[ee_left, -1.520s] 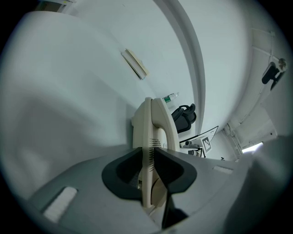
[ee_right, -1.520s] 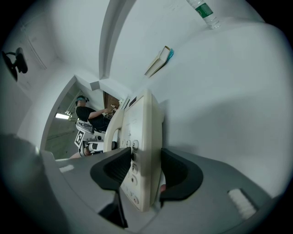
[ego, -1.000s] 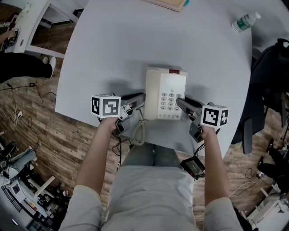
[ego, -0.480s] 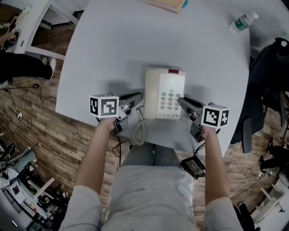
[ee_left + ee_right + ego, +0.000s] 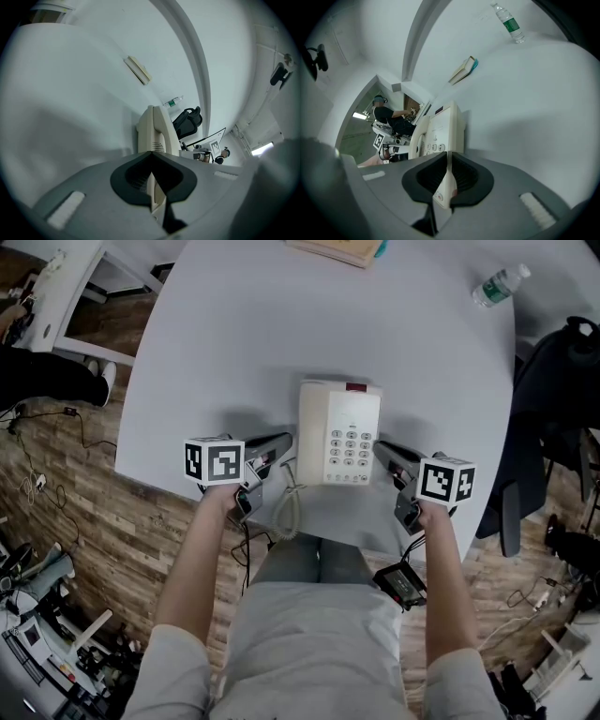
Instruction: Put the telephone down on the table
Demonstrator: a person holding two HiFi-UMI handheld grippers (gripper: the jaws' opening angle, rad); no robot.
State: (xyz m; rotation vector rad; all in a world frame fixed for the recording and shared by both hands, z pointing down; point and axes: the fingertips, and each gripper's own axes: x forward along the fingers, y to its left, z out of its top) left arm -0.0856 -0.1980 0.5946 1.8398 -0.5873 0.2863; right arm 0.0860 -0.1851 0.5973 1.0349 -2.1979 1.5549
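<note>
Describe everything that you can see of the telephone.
The telephone is a cream plastic desk set: handset along its left side, keypad, dark red strip at the far end, coiled cord reaching over the table edge. It lies flat near that edge. The left gripper and right gripper, whose jaws have just been closing on nothing, flank it.

The phone (image 5: 339,432) sits flat on the table (image 5: 225,343), close to my edge, and its coiled cord (image 5: 287,507) hangs over that edge. My left gripper (image 5: 286,442) lies just beside its left side and my right gripper (image 5: 381,449) at its right. Both pairs of jaws have just been closing, nothing between them. A bottle (image 5: 494,285) and a book (image 5: 337,249) lie at the far side.
</note>
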